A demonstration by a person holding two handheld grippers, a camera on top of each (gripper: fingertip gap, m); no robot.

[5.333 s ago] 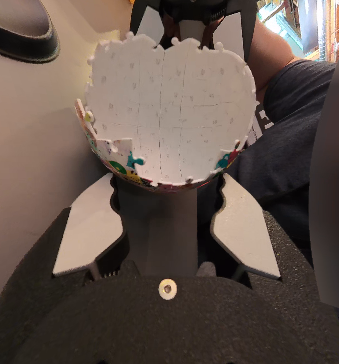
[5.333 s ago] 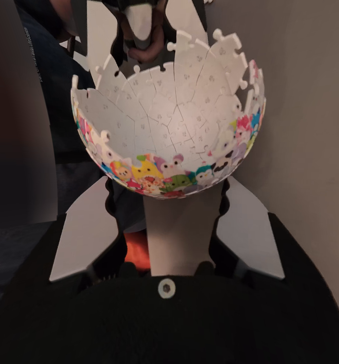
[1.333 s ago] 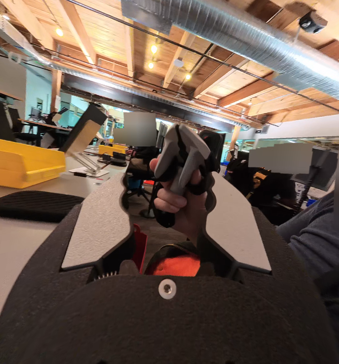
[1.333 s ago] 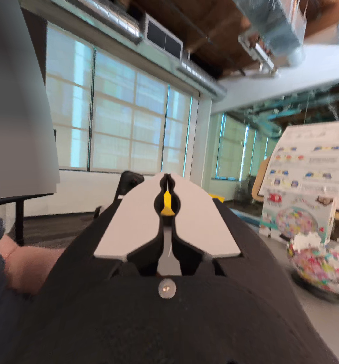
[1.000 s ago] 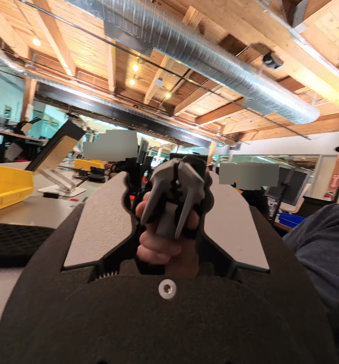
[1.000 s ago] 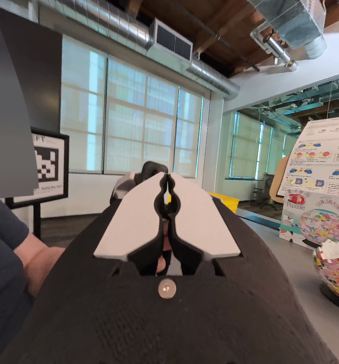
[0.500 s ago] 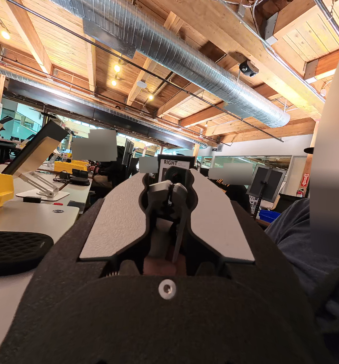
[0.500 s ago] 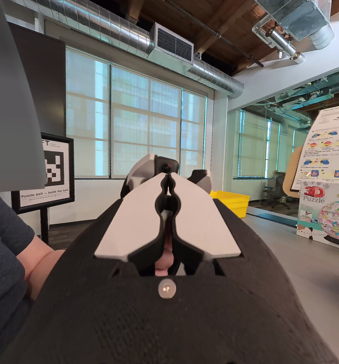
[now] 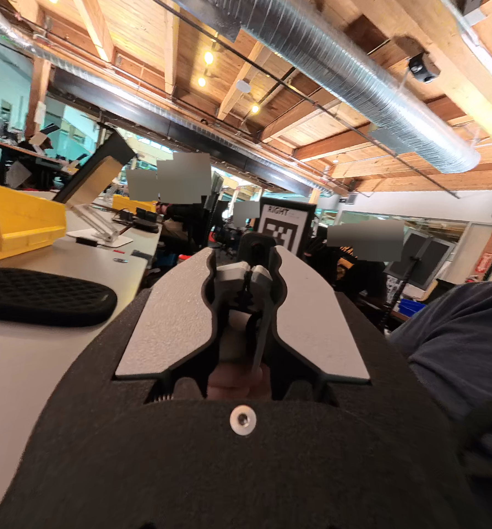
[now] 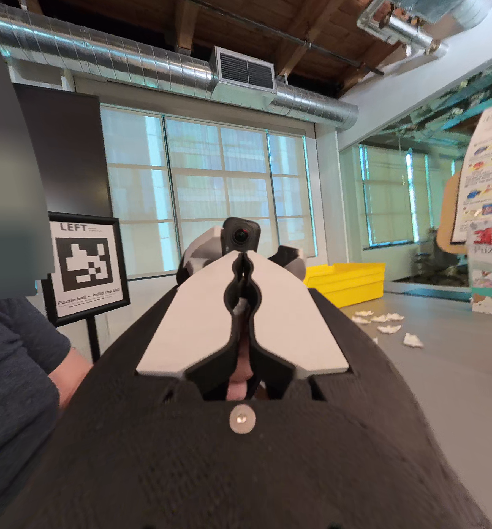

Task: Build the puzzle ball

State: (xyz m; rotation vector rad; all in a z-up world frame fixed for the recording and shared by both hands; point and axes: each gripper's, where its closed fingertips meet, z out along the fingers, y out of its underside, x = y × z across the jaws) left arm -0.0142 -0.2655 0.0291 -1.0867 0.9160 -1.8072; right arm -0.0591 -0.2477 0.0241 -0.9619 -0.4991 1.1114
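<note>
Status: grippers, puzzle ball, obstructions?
Left gripper open, right gripper shut, both empty, facing each other. Puzzle ball out of view; loose pieces on table. No obstruction seen.

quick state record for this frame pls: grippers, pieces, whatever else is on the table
left gripper: open, empty, facing the right gripper
right gripper: shut, nothing seen between the fingers
puzzle pieces: loose, scattered on the grey table
puzzle box: upright, beyond the pieces at the right edge
yellow bin: on the table, behind the pieces
black mat: flat on the table
</note>
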